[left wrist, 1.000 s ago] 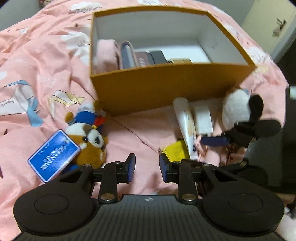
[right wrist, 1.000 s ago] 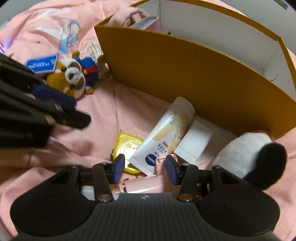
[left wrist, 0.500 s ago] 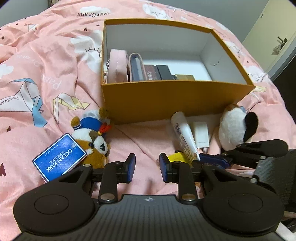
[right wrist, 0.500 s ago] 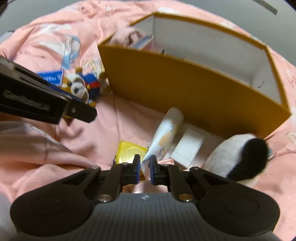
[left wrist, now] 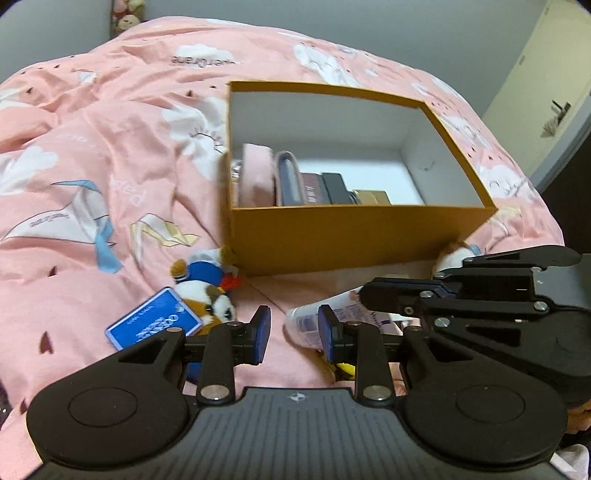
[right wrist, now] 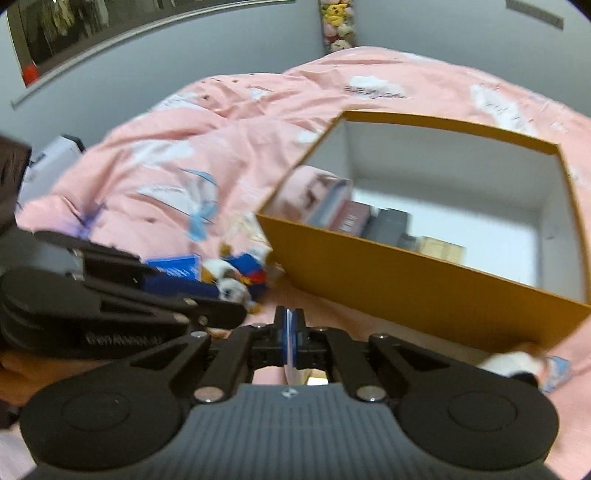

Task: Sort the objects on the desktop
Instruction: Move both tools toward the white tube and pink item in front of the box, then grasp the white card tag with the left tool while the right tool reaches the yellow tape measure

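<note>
An orange box [left wrist: 354, 236] with a white inside stands on the pink bedspread and holds a pink pouch [left wrist: 255, 177] and several small cases. My right gripper [right wrist: 290, 336] is shut on the flat end of a white cream tube [left wrist: 325, 314], lifted above the bed; the tube hangs below the jaws and shows in the left wrist view. My left gripper [left wrist: 291, 332] is open and empty, low in front of the box. A small plush dog [left wrist: 210, 295] with a blue tag [left wrist: 155, 328] lies left of it. A white plush [right wrist: 513, 363] lies by the box's right corner.
A yellow item [left wrist: 345, 367] peeks from under the left gripper's right finger. The orange box also shows in the right wrist view [right wrist: 424, 291]. A door [left wrist: 546, 92] stands at far right. Plush toys [right wrist: 338, 26] sit at the bed's far end.
My right gripper closed on the tube's end and lifted it up and back. Both cameras rose, so the box now appears farther away.
</note>
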Motion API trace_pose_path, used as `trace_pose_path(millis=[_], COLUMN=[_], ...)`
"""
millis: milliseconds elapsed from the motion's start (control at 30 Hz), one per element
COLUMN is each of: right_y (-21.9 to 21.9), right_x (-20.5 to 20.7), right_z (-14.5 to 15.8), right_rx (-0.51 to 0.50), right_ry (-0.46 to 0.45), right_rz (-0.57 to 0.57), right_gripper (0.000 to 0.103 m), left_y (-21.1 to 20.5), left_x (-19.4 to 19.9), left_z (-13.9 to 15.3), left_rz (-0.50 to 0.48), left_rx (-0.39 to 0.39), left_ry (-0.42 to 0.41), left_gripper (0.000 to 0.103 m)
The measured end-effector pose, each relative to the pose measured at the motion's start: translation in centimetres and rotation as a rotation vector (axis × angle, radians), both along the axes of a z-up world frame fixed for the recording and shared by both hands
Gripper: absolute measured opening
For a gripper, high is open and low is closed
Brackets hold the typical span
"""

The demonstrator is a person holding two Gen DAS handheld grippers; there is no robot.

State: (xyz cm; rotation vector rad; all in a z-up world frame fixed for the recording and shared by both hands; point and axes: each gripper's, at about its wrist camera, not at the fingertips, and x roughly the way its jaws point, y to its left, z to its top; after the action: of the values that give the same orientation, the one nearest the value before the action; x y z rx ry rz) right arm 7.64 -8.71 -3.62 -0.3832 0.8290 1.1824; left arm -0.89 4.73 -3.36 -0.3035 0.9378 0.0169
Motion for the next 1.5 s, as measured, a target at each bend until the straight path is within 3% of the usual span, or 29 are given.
trace_pose_path(millis=[300,467,667,1067,1500], right_y=[2.0,1.8,2.0,1.4,1.1], right_x=[0.6,1.3,1.2,-1.0,-1.6], right_z=[-1.9,-2.7,-3.9,-4.6,-4.8], right_rx=[0.017,0.05,0.003,-0.05,-0.076], right_ry=[0.136,0.278,0.324,0.185,0.132], right_rz=[-0.003,-0.003,0.001,0.078,0.106], right_gripper=[0.005,0.013,0.027,0.04,0.041], left_y=[1.6,2.5,2.8,3.0,0.3], left_x=[-0.1,-0.3,-0.4,-1.0,0.1], left_z=[-0.5,-0.9,-0.8,-0.8,-0.4], left_rz=[0.081,0.134,0.153,0.107,0.017], left_rx=[-0.027,-0.042,-0.056,-0.212,-0.229], left_ry=[0.03,0.054,0.05,0.033,0.029], left_gripper=[0.031,0.031,0.031,0.031,0.035])
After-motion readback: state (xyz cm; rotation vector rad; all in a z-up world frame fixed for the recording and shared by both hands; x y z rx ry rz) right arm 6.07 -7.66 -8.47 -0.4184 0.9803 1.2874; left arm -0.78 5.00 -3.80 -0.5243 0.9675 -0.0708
